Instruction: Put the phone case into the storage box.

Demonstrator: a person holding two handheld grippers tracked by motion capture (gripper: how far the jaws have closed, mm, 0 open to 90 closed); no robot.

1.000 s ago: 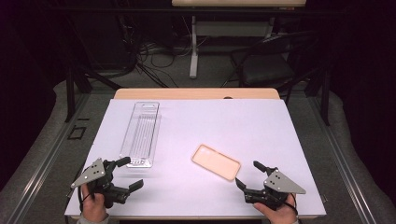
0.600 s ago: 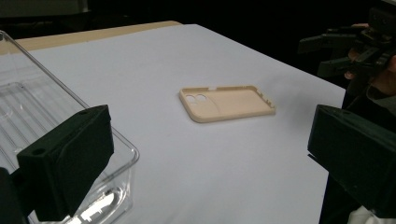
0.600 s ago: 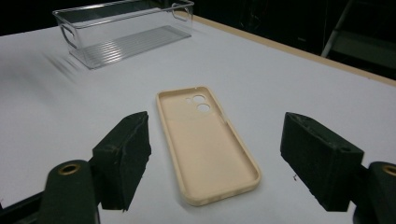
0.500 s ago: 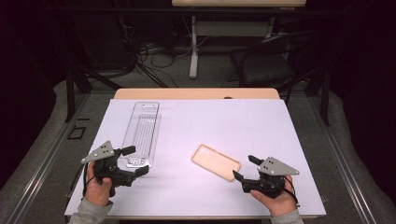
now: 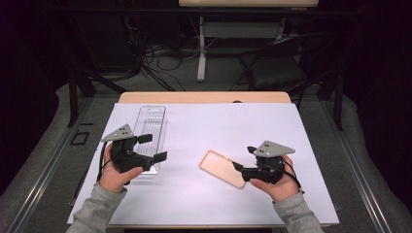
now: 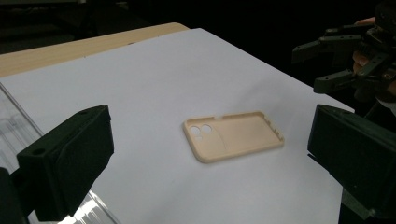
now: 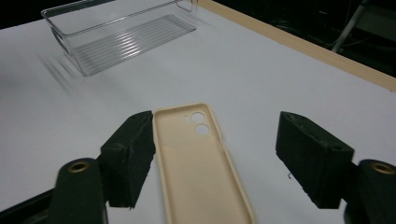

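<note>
Broadly, white-covered worktop (image 5: 291,126) carries clear tray (image 5: 150,121) at left, beige phone case (image 5: 222,168) flat near middle. Left gripper (image 5: 155,148) wide, empty, above tray. Right gripper (image 5: 244,158) jaws just been closing, astride case end, not pressing.
</note>
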